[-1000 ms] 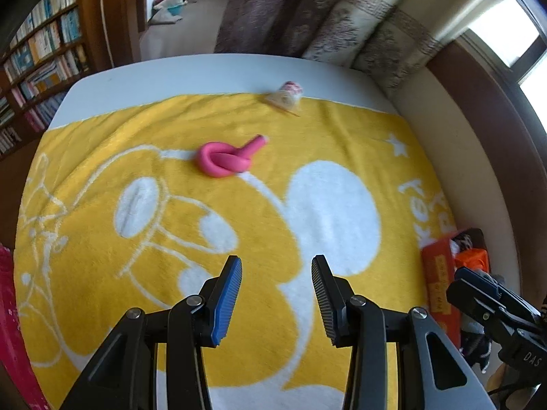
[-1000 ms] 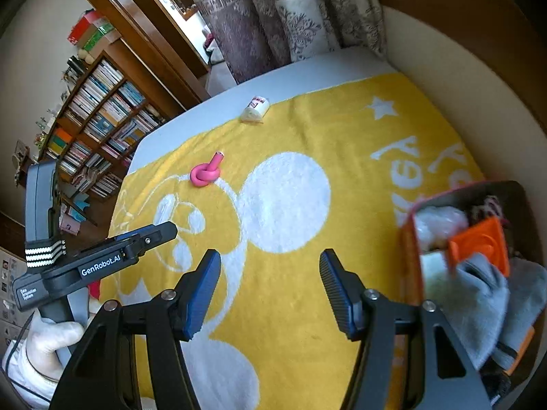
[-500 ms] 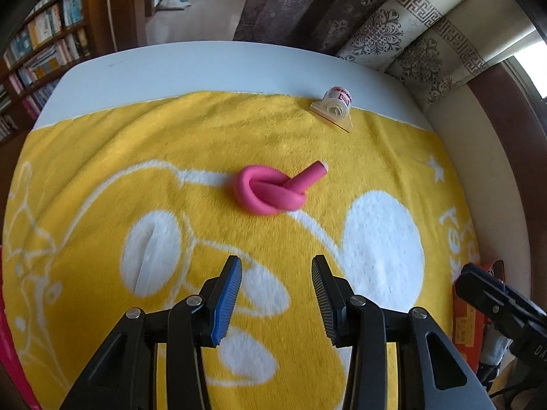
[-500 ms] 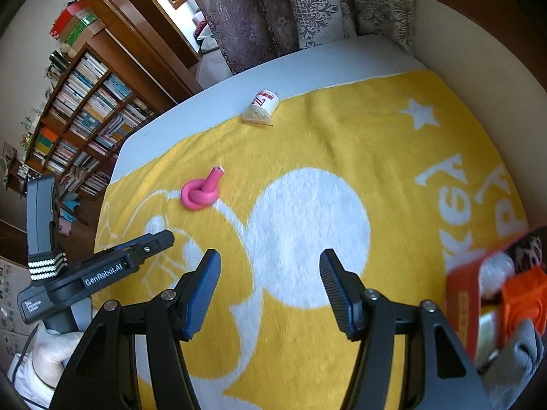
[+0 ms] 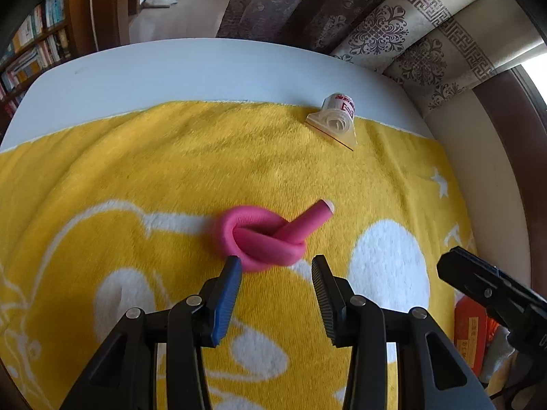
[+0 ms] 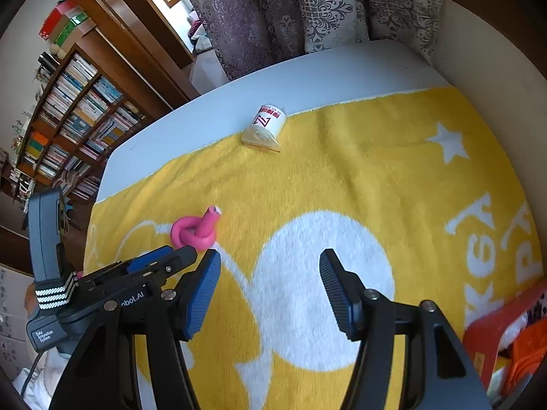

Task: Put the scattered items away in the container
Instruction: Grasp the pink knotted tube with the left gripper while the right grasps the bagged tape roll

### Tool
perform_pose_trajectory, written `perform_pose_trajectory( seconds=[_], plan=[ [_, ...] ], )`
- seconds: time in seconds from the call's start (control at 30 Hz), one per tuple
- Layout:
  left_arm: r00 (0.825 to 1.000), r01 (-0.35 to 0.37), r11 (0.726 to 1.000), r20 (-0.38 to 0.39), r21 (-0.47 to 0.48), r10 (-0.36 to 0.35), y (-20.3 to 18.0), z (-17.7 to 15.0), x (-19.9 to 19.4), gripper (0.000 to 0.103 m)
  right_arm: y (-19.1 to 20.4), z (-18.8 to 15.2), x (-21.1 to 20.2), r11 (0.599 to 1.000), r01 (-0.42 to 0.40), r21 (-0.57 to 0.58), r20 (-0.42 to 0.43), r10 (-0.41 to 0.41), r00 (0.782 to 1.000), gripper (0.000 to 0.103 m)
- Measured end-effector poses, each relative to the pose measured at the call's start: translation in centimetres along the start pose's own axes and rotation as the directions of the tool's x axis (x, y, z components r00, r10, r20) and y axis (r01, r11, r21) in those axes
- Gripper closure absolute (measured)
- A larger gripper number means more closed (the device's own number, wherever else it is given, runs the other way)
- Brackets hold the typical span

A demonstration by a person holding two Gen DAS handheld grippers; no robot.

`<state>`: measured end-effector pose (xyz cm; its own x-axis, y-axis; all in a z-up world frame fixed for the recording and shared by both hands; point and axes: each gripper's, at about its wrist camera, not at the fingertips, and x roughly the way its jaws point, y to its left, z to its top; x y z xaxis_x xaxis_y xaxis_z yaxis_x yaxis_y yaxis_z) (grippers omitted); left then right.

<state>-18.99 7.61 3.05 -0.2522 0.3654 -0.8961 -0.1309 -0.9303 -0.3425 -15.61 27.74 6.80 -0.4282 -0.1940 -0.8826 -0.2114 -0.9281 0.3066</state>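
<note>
The left gripper (image 5: 275, 266) points steeply down at a fluffy yellow towel (image 5: 171, 177) printed with white cartoon shapes. Its jaws have just been opening and now stand moderately apart with nothing between them. One finger carries a smooth blue pad, the other a ribbed dark one. Just ahead of the fingertips, nearly touching the blue pad, lies a pink foam tube tied into a knot (image 5: 265, 235), soft and round, with one cut end sticking up to the right. Farther ahead and to the right, at the towel's far edge, lies a small white roll in clear wrapping with red print (image 5: 336, 118). Beyond it runs the bare pale tabletop (image 5: 191, 68).

The right gripper (image 6: 270, 270) is open about halfway and holds nothing, hovering over a white patch of the towel. To its lower right sits an orange-red container (image 6: 485, 331), cloth items inside. To its left is the left gripper's black body.
</note>
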Motion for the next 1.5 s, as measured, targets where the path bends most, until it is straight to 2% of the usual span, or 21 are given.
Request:
perform_pose_trajectory(
  seconds=[0.07,0.43,0.63,0.83,1.0,1.27,1.33,1.37,1.4,1.5],
  plan=[
    [1.000,0.009,1.000,0.015,0.001,-0.010,0.0,0.2,0.2,0.036,0.0,0.5,0.5,1.000,0.005,0.002,-0.001,-0.005,1.000,0.039],
    [0.998,-0.011,0.997,0.060,0.082,0.006,-0.5,1.3,1.1,0.036,0.5,3.4,3.4,0.999,0.035,-0.019,-0.011,-0.035,0.999,0.039],
    [0.999,-0.005,1.000,0.041,0.020,0.004,1.5,1.1,1.4,0.036,1.2,6.2,5.5,0.998,0.040,-0.046,-0.009,-0.041,0.999,0.039],
    [0.999,0.012,0.999,0.047,0.033,-0.014,1.5,1.1,1.7,0.036,2.2,8.8,8.5,0.996,0.068,-0.066,-0.017,-0.069,0.997,0.039],
    [0.999,0.024,0.999,0.043,0.041,-0.026,1.2,1.3,2.0,0.036,2.1,10.9,10.4,0.995,0.095,-0.024,-0.026,-0.096,0.995,0.038],
    [0.999,0.026,0.998,0.030,0.061,-0.028,0.4,1.8,2.5,0.036,1.8,12.5,13.1,0.992,0.124,-0.015,-0.063,-0.124,0.990,0.039],
    [0.999,0.023,0.998,0.030,0.066,-0.025,0.1,2.0,2.6,0.036,2.1,12.4,13.2,0.990,0.135,-0.041,-0.057,-0.138,0.989,0.042],
    [0.999,0.024,0.997,0.031,0.070,-0.026,0.0,2.0,2.7,0.036,2.3,12.3,13.1,0.989,0.139,-0.056,-0.057,-0.142,0.988,0.052],
    [0.999,0.022,0.997,0.032,0.079,-0.024,-0.2,2.1,2.8,0.036,2.4,12.2,13.0,0.986,0.150,-0.070,-0.057,-0.154,0.986,0.055],
    [0.999,-0.019,0.991,0.039,0.130,0.014,-0.9,1.8,3.1,0.036,2.1,12.0,12.4,0.987,0.145,-0.070,-0.058,-0.149,0.987,0.057]
  ],
)
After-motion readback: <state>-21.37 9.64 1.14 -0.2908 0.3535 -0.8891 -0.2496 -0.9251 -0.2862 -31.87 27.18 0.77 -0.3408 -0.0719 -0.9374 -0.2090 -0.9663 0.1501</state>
